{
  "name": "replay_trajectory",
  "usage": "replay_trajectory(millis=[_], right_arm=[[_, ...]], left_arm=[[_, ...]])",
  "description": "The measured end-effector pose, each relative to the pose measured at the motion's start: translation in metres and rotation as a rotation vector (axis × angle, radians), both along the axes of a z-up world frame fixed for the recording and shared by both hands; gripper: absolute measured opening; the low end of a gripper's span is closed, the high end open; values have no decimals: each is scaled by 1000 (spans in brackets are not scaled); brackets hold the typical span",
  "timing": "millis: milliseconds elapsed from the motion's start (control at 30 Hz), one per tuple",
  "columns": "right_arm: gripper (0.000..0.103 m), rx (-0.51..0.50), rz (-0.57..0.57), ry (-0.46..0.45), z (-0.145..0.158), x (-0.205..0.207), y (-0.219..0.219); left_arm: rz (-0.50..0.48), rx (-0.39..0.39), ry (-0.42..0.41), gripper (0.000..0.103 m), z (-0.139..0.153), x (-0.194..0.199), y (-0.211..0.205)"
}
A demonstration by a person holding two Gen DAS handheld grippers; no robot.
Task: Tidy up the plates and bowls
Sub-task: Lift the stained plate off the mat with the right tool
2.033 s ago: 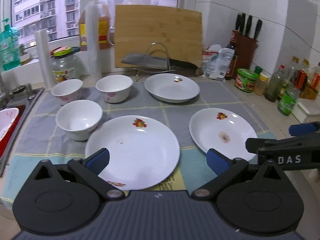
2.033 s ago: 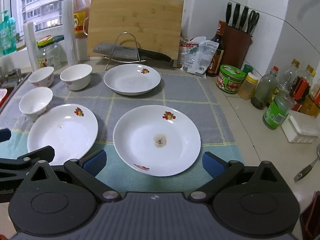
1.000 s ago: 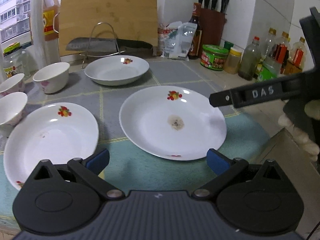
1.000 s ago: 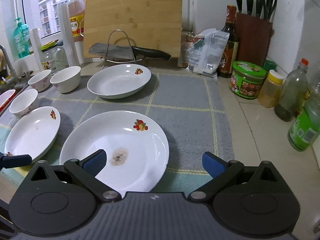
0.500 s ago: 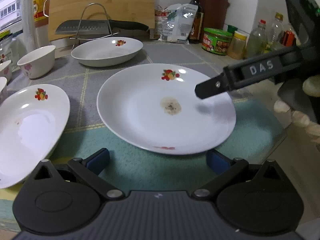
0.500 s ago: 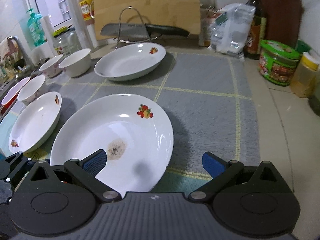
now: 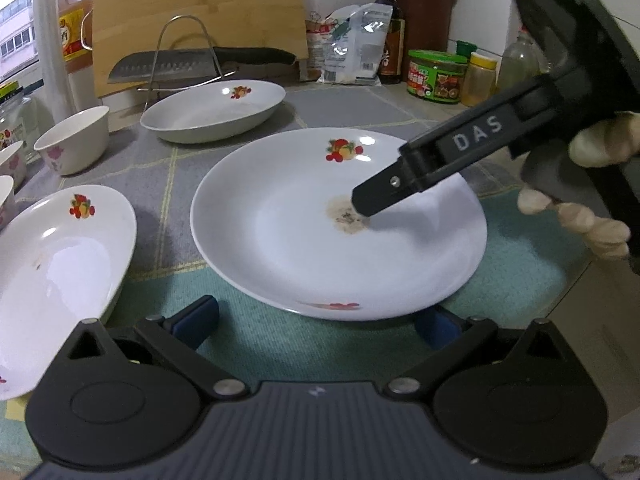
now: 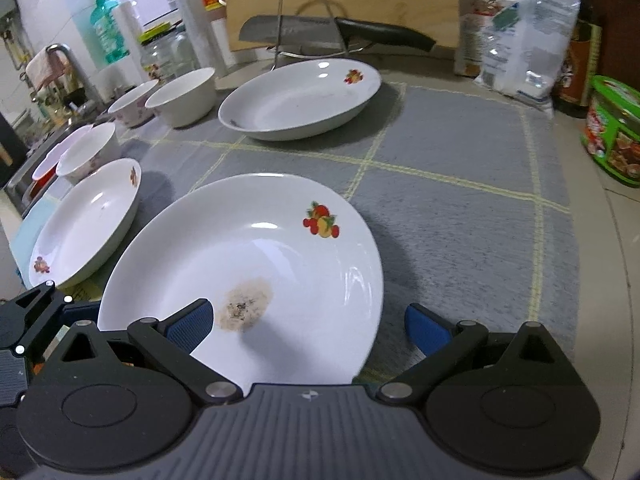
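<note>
A white plate with a fruit print and a brown stain (image 7: 304, 232) (image 8: 256, 264) lies on the mat right before both grippers. My left gripper (image 7: 316, 324) is open at its near rim. My right gripper (image 8: 306, 326) is open, jaws straddling the plate's right rim, one finger (image 7: 400, 188) over the stain. A second plate (image 7: 48, 268) (image 8: 86, 220) lies to the left, a third (image 7: 216, 110) (image 8: 300, 98) further back. Three white bowls (image 8: 184, 96) (image 8: 130, 108) (image 8: 88, 152) stand at the left.
A grey and teal mat (image 8: 460, 208) covers the counter. A knife on a wire rack (image 7: 200, 64) and a cutting board (image 7: 200, 12) stand behind. Bottles, a green tub (image 7: 436, 76) and a bag (image 8: 524, 48) line the back right. A sink (image 8: 36, 168) is at the left.
Both grippers have closed in on the stained plate. My right gripper's finger has moved from the plate's right edge to above its middle; the left gripper has come up to the near rim.
</note>
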State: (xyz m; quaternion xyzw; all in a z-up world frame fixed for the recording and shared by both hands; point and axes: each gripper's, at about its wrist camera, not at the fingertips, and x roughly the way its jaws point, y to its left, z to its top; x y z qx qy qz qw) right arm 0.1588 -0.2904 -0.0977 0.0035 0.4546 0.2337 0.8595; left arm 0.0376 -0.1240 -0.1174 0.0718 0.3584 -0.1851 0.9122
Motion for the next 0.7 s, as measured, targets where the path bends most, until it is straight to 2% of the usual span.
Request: replay_trajectory(millis=[200,700], right_arm=[[103,22,49,11,0,13,-1],[103,7,223,5,1,27,5]], left_arm=[[-17,-19,-49,103,-4,-5,3],[-130,-8,-31,102,-2,4,8]])
